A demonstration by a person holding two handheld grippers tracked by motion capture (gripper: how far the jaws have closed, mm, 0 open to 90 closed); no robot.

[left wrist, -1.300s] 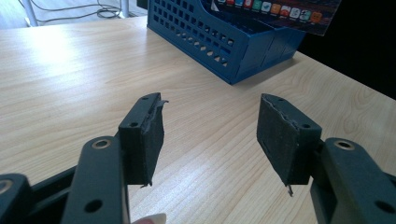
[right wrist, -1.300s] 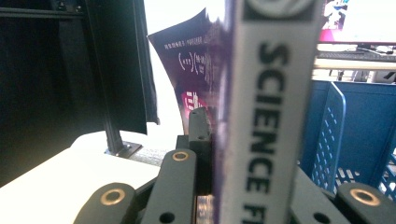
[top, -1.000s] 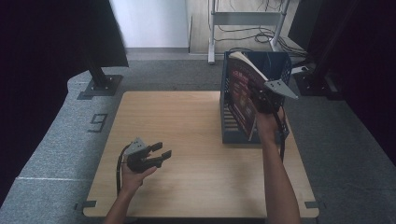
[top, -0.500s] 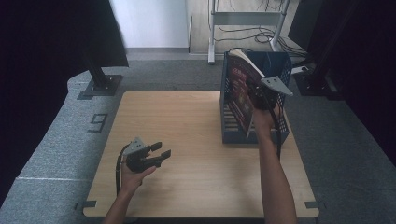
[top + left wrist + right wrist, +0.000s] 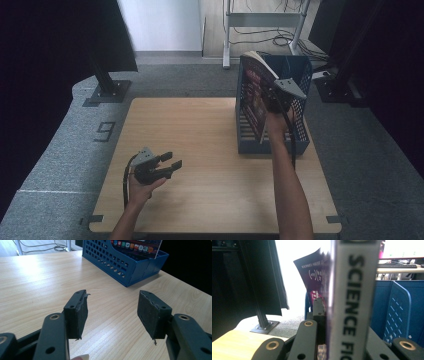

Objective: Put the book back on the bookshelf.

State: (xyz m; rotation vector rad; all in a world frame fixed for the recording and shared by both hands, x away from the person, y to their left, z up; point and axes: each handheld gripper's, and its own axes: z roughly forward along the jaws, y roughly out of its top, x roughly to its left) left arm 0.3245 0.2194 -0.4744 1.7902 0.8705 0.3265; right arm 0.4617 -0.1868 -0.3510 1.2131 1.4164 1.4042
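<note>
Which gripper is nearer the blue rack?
Right. The right gripper holds a magazine in the blue rack; the left gripper hovers apart, over the table's near-left.

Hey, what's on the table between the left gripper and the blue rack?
Nothing. In the high view and the left gripper view, only bare tabletop lies between the left gripper and the rack.

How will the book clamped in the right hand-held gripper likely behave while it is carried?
The book probably stays fairly stiff near its thick spine. Its cover curls away, so it may flap. Held above the blue rack, it could twist.
</note>
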